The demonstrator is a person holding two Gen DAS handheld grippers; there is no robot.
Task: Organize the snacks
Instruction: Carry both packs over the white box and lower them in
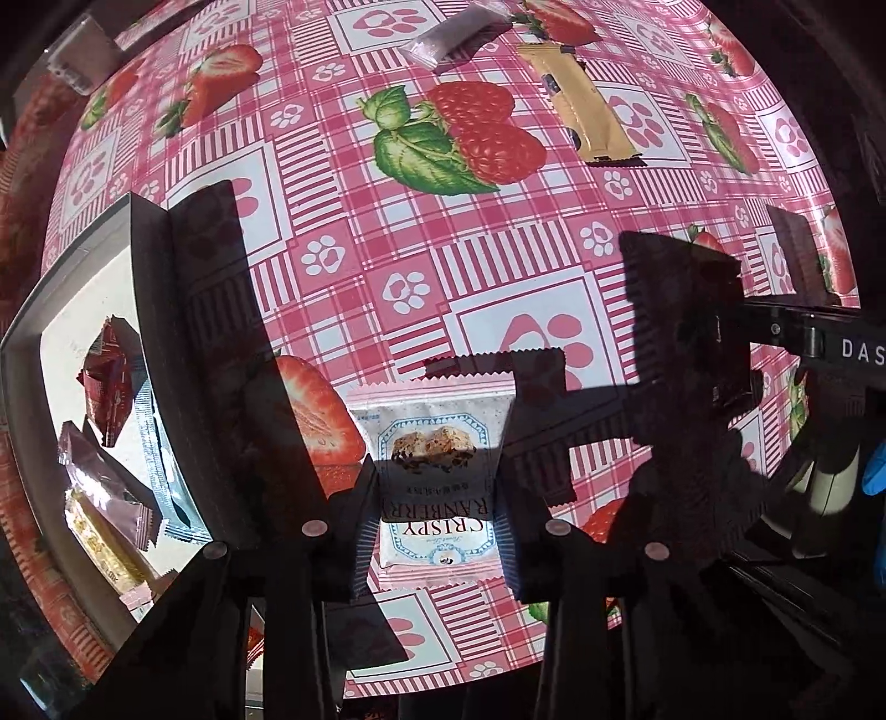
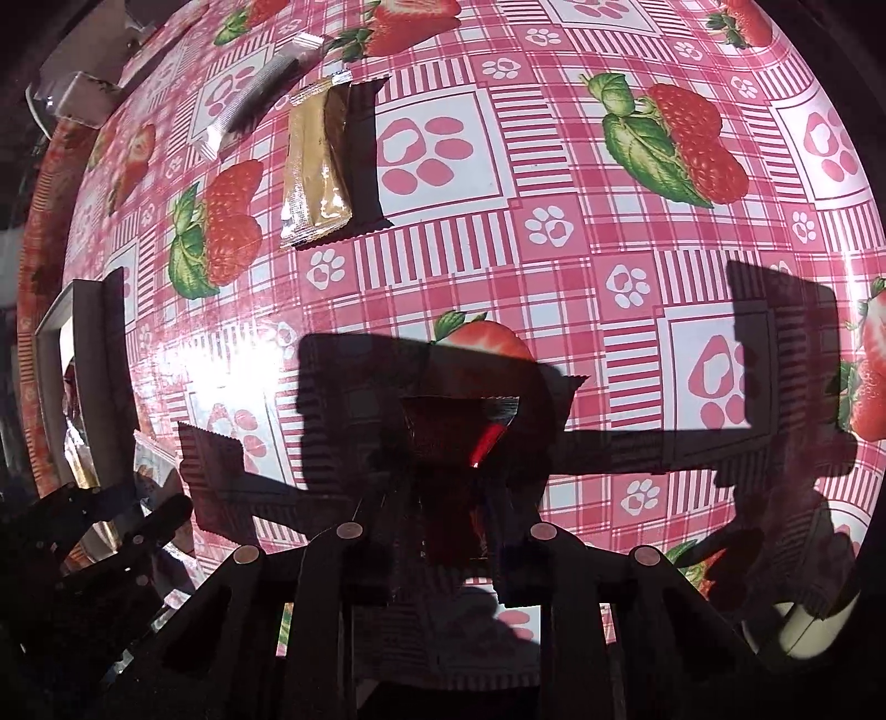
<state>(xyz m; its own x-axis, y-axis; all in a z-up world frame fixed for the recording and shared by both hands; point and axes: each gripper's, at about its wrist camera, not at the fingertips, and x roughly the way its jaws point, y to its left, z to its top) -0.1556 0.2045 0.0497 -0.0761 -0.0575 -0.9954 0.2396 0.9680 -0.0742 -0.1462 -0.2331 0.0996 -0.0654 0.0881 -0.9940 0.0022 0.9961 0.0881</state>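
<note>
My left gripper (image 1: pixel 437 531) is shut on a white "Crispy Cranberry" snack packet (image 1: pixel 437 476), held above the tablecloth. My right gripper (image 2: pixel 448 526) is shut on a dark red snack packet (image 2: pixel 459 432), also held above the table. A grey box (image 1: pixel 22 354) at the left holds several packets: red (image 1: pixel 108 382), purple (image 1: pixel 105 493), light blue (image 1: pixel 160 476) and yellow (image 1: pixel 99 548). The box also shows at the left edge of the right wrist view (image 2: pixel 83 343). A gold bar packet (image 1: pixel 587 105) and a silver-purple bar packet (image 1: pixel 454 33) lie far on the table; both also show in the right wrist view, gold (image 2: pixel 313 166), silver (image 2: pixel 249 99).
The table has a pink checked cloth (image 1: pixel 443 266) with strawberries and paw prints. A clear wrapped pack (image 1: pixel 83 50) lies at the far left edge. The right gripper's body (image 1: pixel 819 343) reaches in from the right in the left wrist view. Strong shadows cross the cloth.
</note>
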